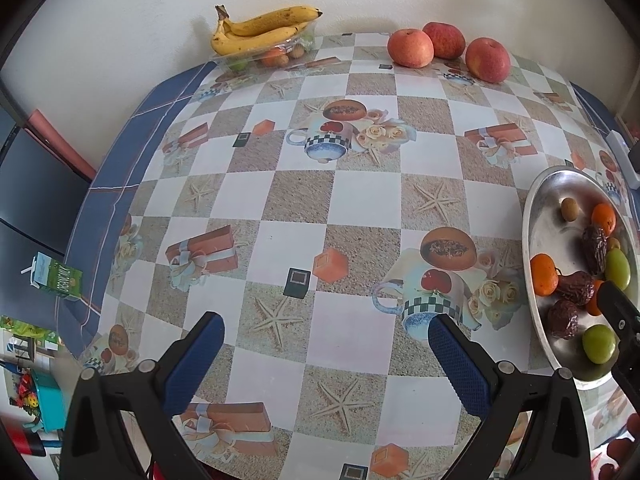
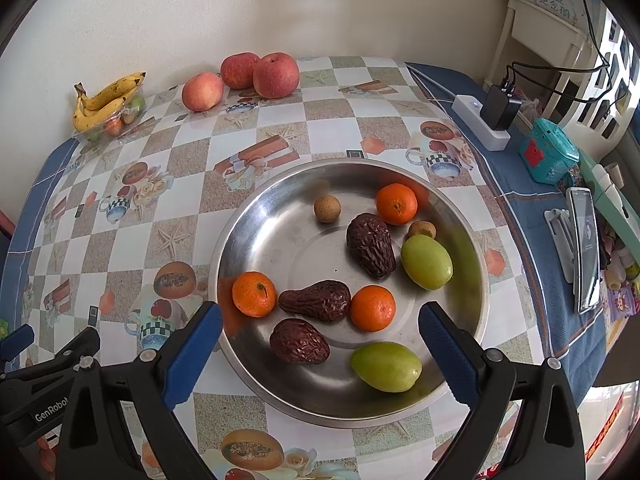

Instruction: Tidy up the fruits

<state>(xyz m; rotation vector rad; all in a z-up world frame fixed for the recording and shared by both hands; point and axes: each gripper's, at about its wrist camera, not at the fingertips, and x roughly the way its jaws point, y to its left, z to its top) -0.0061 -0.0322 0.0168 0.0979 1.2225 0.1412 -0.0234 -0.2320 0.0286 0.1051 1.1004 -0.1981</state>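
A steel plate [image 2: 280, 240] holds three small oranges [image 2: 253, 293], three wrinkled brown dates [image 2: 316, 301], two green fruits [image 2: 386, 366] and two small tan longans [image 2: 327, 208]. My right gripper [image 2: 320, 344] is open and empty, hovering over the plate's near side. My left gripper [image 1: 326, 354] is open and empty over the bare tablecloth, left of the plate [image 1: 536, 208]. Three red apples [image 2: 240, 76] lie at the table's far edge. Bananas [image 1: 260, 28] rest on a clear tray of small fruit [image 1: 276, 56] at the far left.
The checked tablecloth [image 1: 280, 200] covers the table against a white wall. On the right lie a power strip with a charger [image 2: 486, 120], a teal box [image 2: 548, 156] and a phone [image 2: 586, 248]. A green carton [image 1: 56, 276] sits below the table's left edge.
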